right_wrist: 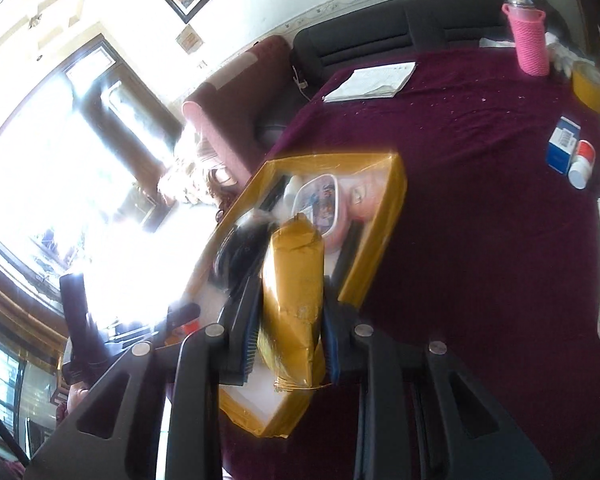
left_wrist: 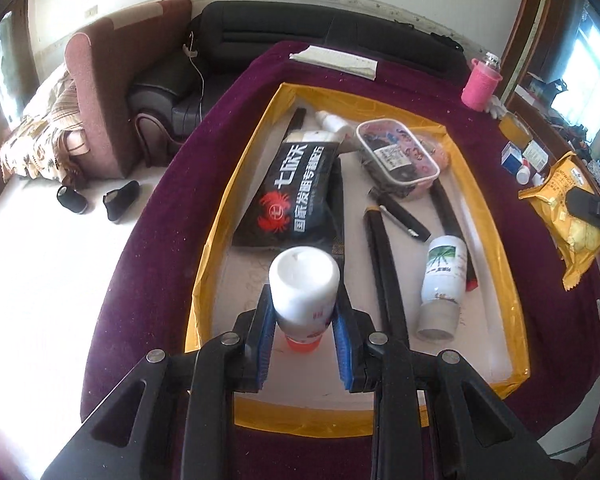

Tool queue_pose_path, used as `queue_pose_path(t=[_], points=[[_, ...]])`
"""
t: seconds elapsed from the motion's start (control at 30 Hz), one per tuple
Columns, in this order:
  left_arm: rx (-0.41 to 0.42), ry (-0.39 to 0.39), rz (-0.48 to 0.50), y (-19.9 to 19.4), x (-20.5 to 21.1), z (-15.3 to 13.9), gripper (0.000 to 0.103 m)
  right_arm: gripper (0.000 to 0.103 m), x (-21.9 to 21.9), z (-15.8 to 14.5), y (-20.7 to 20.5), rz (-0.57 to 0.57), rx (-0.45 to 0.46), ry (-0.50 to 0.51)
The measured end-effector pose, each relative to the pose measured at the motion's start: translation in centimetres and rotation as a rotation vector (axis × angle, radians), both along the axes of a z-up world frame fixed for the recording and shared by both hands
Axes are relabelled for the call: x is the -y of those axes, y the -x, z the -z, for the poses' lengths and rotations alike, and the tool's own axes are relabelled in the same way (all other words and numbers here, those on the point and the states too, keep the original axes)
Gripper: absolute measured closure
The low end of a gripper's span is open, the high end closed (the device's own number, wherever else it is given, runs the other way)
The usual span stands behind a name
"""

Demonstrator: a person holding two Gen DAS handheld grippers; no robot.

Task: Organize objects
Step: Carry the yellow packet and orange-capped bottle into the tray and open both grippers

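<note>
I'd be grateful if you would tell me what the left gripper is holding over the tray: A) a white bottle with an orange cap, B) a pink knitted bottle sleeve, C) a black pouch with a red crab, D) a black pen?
A: the left gripper pinches the white bottle between its blue pads, above the yellow-rimmed tray.

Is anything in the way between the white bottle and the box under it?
Nothing visible is. The left gripper holds the white bottle over a bare patch of the yellow-edged box, between the black pouch and the long black strip.

Window (right_wrist: pixel 60 184) glare overexposed; fisheye edges warped, blurred.
</note>
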State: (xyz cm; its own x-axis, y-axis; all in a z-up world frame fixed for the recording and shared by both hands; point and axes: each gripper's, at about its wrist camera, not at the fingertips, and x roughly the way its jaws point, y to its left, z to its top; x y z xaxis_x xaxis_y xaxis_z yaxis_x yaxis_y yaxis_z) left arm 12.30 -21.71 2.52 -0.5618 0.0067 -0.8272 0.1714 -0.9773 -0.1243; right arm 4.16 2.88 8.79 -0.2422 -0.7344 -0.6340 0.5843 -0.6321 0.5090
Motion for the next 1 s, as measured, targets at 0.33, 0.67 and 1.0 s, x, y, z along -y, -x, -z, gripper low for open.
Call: queue_pose_path(t=[0.33,0.67,1.0], points=[[0.067,0.032,-0.023,3.1,0.4,1.0,0.08,0.078,6.0,3.5,-3.6,-0.152,0.055,-0.141],[0.057,0.007,-0.015,2.8,1.0,0.8,0.08,0.079,9.5,4.8,-1.8,-0.112,-0.033,-0.323],[-0.065,-0.055,-0.023,-0.3,2.0,-3.0,0.062,0.079,10.4,4.4,-1.0,-0.129,0.013,-0.285]])
